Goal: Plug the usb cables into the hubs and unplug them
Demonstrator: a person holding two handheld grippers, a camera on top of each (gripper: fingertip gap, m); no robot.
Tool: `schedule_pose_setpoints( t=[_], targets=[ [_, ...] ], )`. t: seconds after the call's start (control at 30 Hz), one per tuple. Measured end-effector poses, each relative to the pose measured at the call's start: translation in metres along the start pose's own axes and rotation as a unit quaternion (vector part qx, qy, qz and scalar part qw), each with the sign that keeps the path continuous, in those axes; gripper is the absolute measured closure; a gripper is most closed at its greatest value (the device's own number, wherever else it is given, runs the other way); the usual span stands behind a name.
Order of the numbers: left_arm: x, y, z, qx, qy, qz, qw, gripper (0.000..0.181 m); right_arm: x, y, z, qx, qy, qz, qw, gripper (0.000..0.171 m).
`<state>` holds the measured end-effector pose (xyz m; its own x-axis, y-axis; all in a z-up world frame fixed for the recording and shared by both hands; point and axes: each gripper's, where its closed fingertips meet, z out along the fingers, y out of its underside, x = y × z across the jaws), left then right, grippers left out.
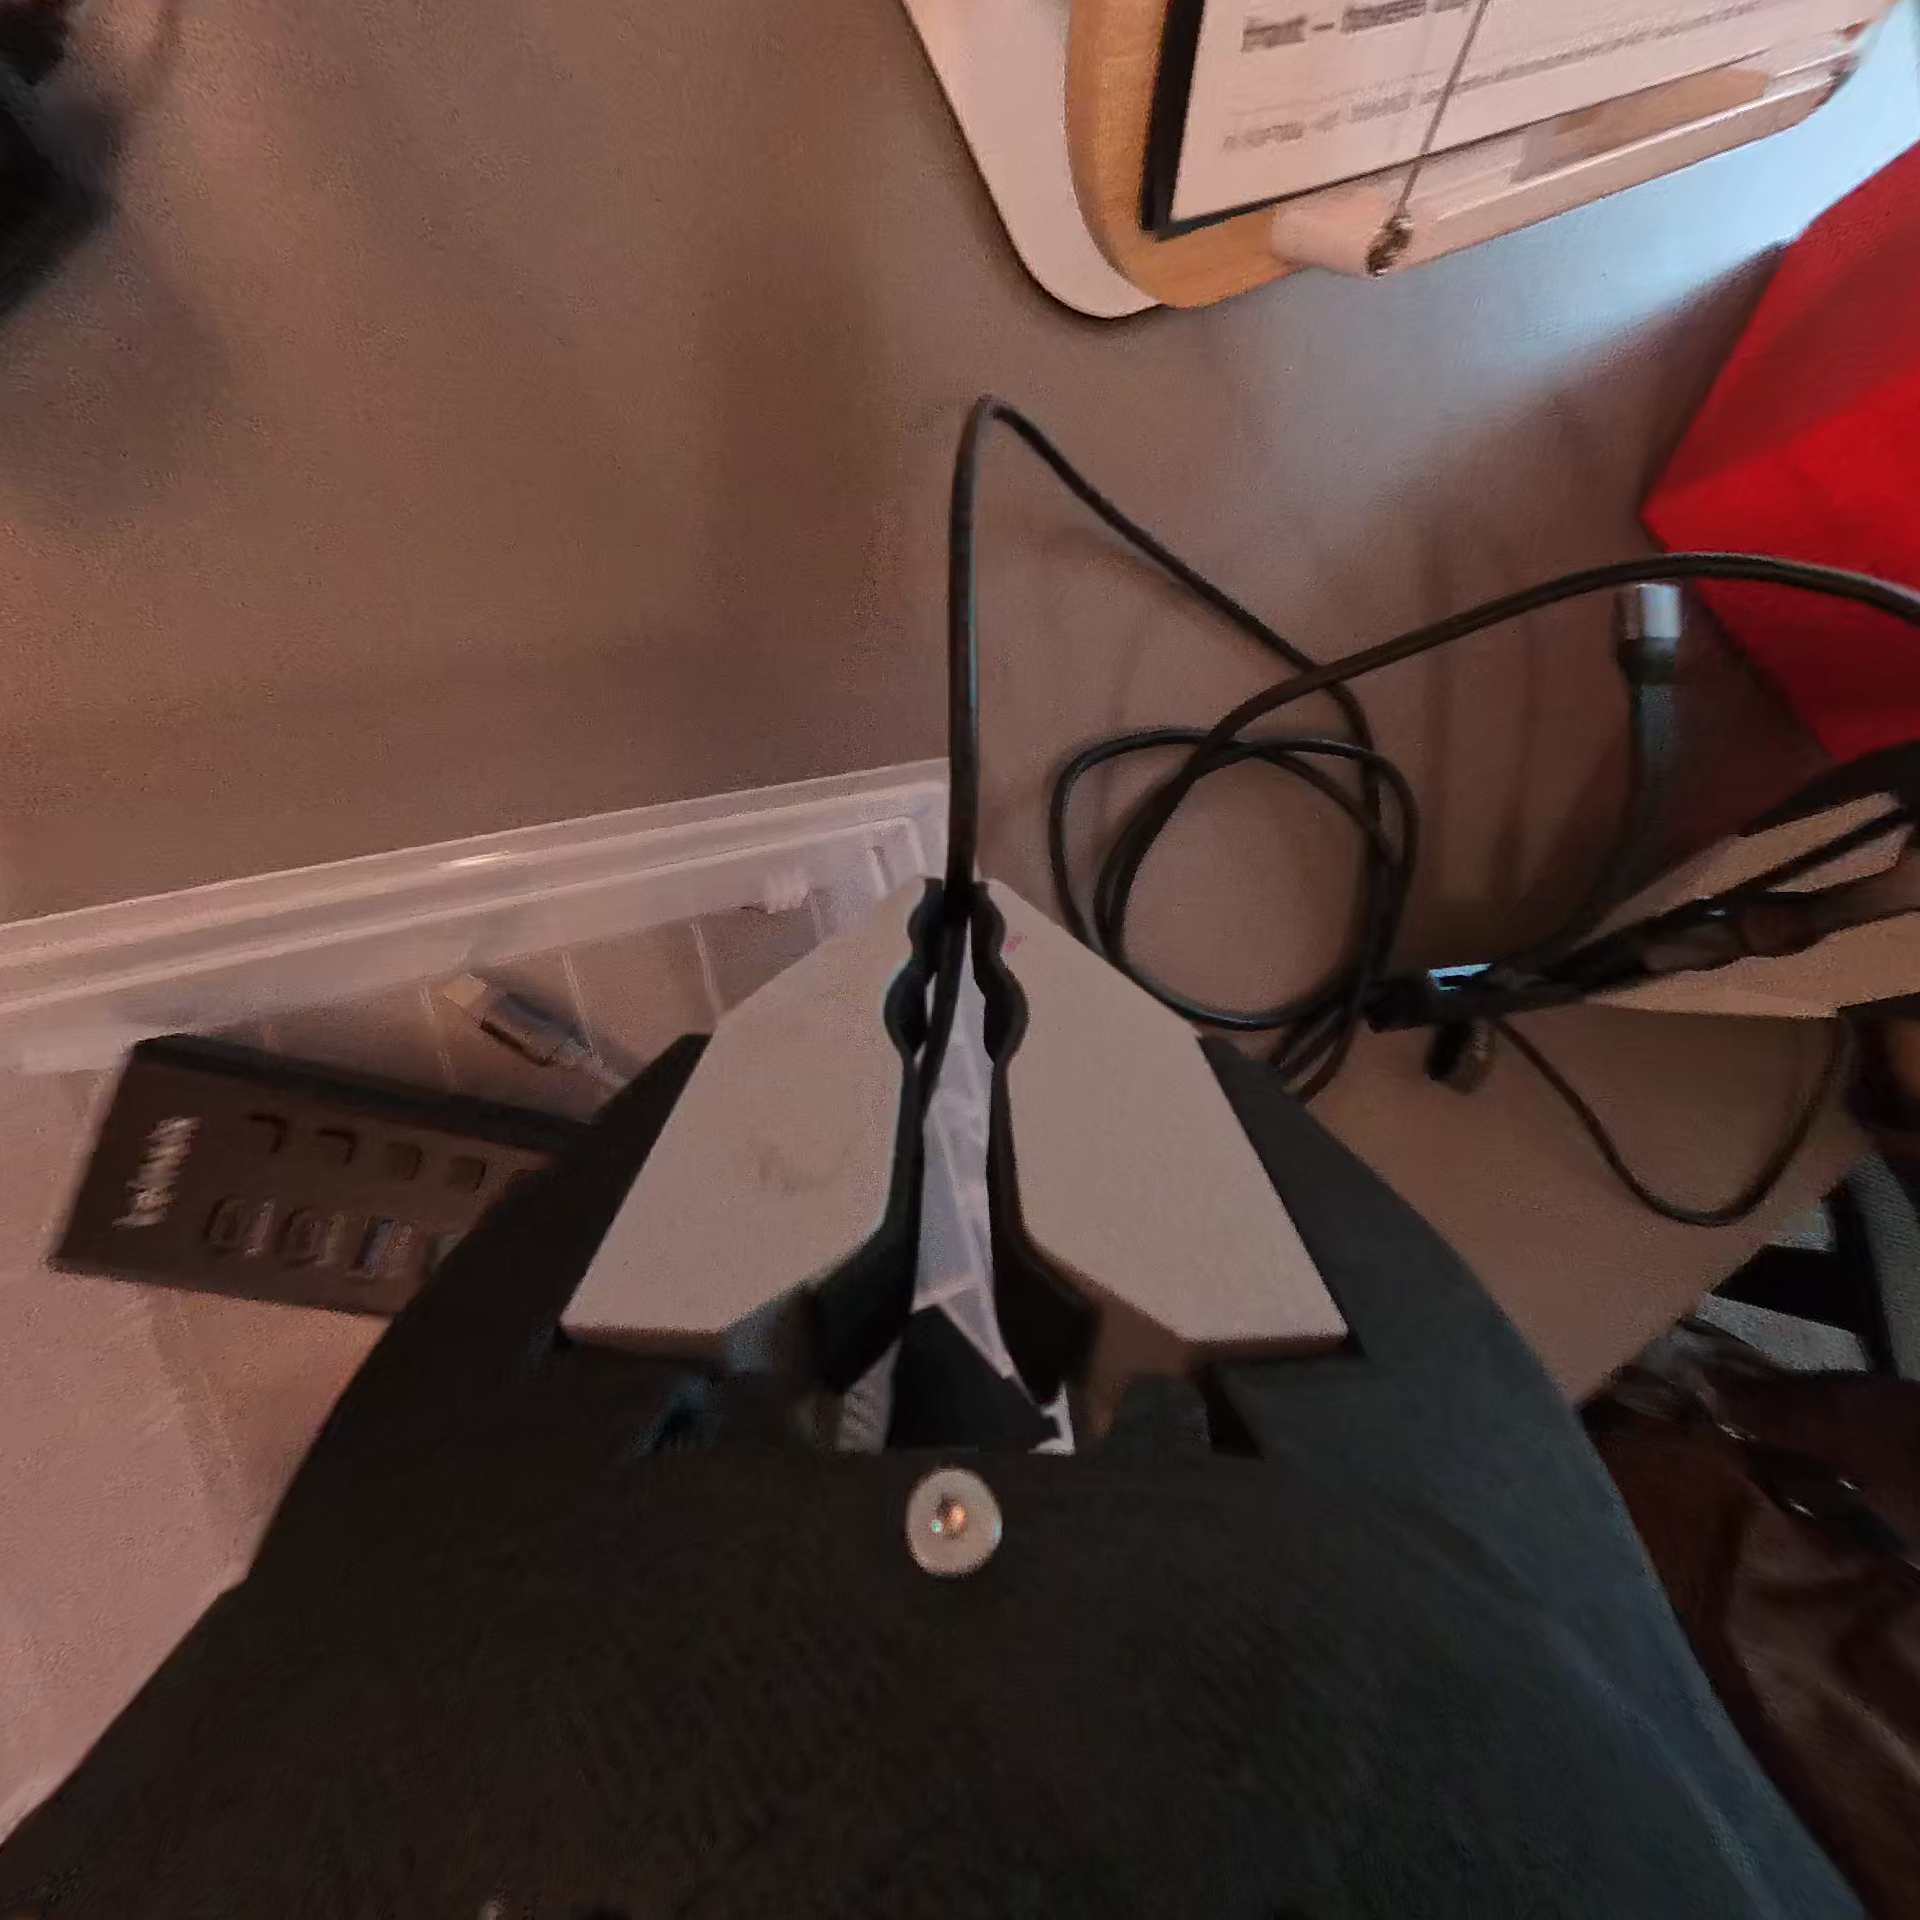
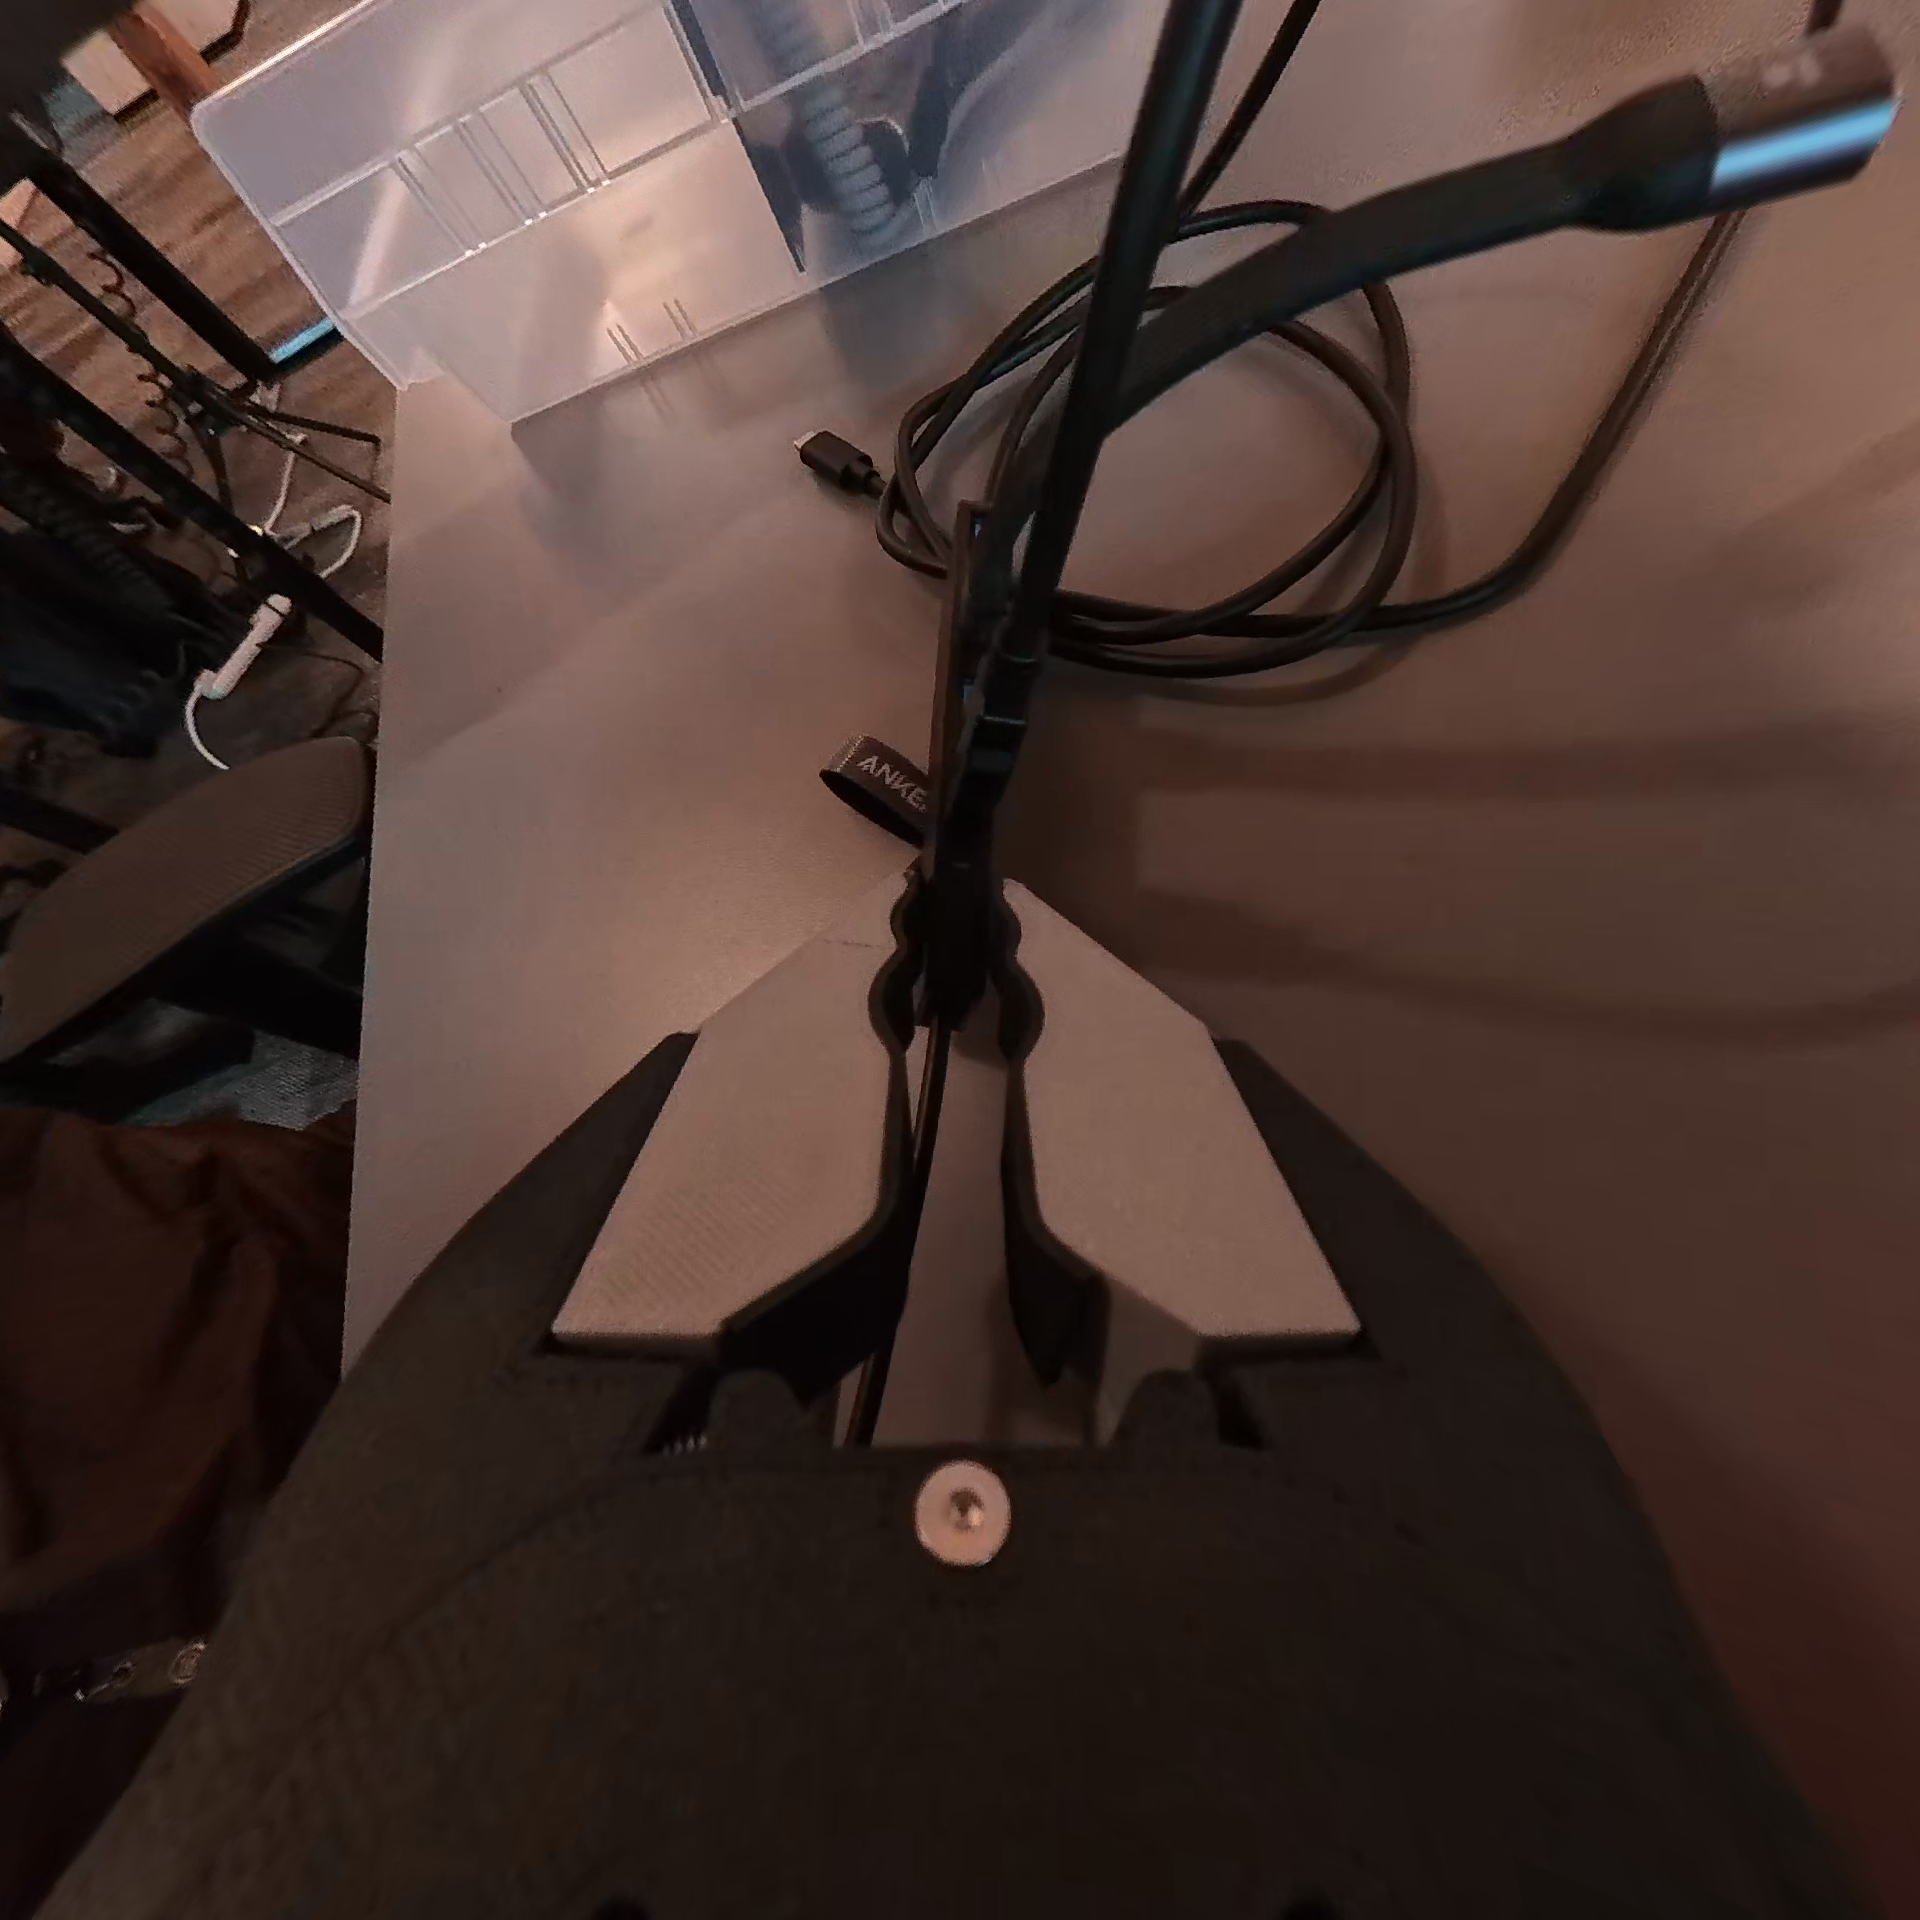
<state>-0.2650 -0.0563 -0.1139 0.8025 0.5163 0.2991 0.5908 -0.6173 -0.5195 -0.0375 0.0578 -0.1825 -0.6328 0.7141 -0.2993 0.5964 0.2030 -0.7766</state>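
A thin black cable (image 1: 966, 644) is pinched between the closed tips of the left gripper (image 1: 954, 920), with the black hub (image 1: 301, 1195) lying to the left of its fingers. A flat black connector piece (image 2: 977, 665) (its exact kind cannot be told) is clamped by the right gripper (image 2: 951, 914). Slack should be taken up gently, and the plug squared before the hub is approached.

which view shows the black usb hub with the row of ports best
The left wrist view. The black usb hub lies at lower left beside the clear plastic organizer box, its port rows visible, though the left gripper covers its right end. The right wrist view shows no such hub.
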Motion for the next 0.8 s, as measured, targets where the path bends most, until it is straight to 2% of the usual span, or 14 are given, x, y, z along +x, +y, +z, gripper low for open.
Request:
schedule_pose_setpoints(
  t=[0.07, 0.17, 0.27, 0.33, 0.4, 0.5, 0.57, 0.6, 0.8],
  targets=[
    [-0.004, -0.006, -0.013, 0.01, -0.029, 0.026, 0.999, 0.179, 0.0, 0.0, 0.0, -0.002, 0.003, -0.003, 1.0, 0.163],
    [0.016, -0.028, -0.043, 0.061, -0.022, 0.046, 0.997, 0.179, 0.0, -0.001, 0.0, -0.004, 0.01, -0.012, 1.0, 0.163],
    [0.065, -0.051, -0.069, 0.12, 0.018, 0.096, 0.988, 0.179, -0.002, -0.004, -0.002, 0.004, 0.007, -0.015, 1.0, 0.164],
    [0.101, -0.058, -0.073, 0.139, 0.037, 0.139, 0.98, 0.179, -0.001, -0.006, -0.004, 0.011, 0.006, -0.011, 1.0, 0.164],
    [0.129, -0.057, -0.061, 0.131, 0.036, 0.179, 0.974, 0.179, -0.003, -0.01, -0.007, 0.025, -0.004, -0.008, 1.0, 0.164],
    [0.153, -0.04, -0.019, 0.084, 0.039, 0.208, 0.974, 0.176, -0.006, -0.017, -0.014, 0.05, -0.019, 0.002, 0.999, 0.164],
    [0.156, -0.019, 0.012, 0.037, 0.041, 0.203, 0.978, 0.14, -0.006, -0.022, -0.019, 0.069, -0.025, 0.013, 0.997, 0.164],
    [0.154, -0.011, 0.022, 0.029, 0.035, 0.2, 0.979, 0.13, -0.005, -0.024, -0.022, 0.079, -0.025, 0.016, 0.996, 0.164],
    [0.149, 0.036, 0.026, 0.084, 0.02, 0.215, 0.973, 0.117, -0.006, -0.04, -0.041, 0.132, -0.041, 0.02, 0.99, 0.164]
  ],
)
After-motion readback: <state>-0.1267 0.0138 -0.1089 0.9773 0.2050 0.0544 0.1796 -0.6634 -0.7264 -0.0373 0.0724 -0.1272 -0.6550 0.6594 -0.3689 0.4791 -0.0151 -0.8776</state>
